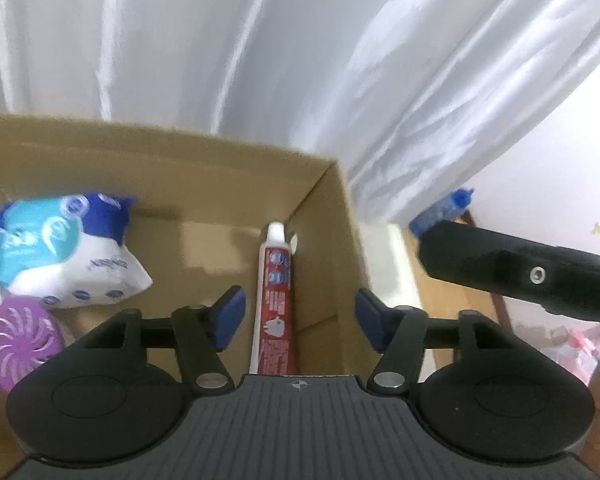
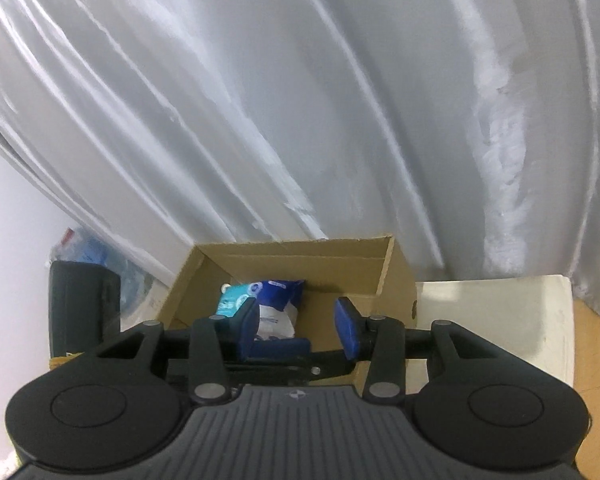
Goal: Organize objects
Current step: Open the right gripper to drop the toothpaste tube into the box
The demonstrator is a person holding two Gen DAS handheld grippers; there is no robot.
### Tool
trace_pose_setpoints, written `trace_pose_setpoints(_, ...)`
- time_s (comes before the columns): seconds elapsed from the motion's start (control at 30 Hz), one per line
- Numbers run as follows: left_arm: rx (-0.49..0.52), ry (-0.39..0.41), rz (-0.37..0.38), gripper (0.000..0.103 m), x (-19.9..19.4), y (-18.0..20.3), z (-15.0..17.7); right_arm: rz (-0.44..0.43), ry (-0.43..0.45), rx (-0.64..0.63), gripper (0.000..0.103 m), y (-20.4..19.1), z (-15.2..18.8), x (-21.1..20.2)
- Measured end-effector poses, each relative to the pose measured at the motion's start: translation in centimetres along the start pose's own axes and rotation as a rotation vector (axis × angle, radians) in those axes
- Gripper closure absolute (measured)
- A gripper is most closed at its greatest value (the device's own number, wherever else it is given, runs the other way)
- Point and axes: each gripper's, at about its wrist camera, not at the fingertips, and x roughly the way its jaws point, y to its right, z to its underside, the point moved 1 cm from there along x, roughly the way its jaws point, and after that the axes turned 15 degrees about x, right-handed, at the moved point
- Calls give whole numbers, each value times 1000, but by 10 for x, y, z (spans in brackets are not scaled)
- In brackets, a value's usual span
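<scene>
Toothpaste tube (image 1: 274,300) in the cardboard box (image 1: 204,168), below my left gripper (image 1: 300,318), whose fingers are spread with nothing between them

The tube lies lengthwise near the box's right wall, white cap pointing away from me, framed between my blue pads (image 1: 230,318); a blue-and-white packet (image 1: 60,248) and a purple round lid (image 1: 18,342) lie at the left. My right gripper (image 2: 296,326) hovers nearer the box's front edge, also released and empty, with the packet showing past its left pad; a white curtain (image 2: 300,100) hangs behind
</scene>
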Motion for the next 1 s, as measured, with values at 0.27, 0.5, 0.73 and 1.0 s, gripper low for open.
trace_pose_setpoints(0.27, 11, 152, -19, 13, -83, 7, 26, -114, 87, 56, 30, 4, 30, -54)
trace_pose_setpoints(0.5, 22, 277, -156, 1, -165, 8, 86, -101, 113, 31, 2, 5, 66, -75)
trace_pose_setpoints(0.73, -74, 241, -372, 1, -194, -10, 157, -13, 21, -119, 0, -24, 100, -62)
trace_pose_setpoints(1.0, -197, 200, -446, 1, -196, -30, 223, 38, -49, -320, 0, -84, 142, -32)
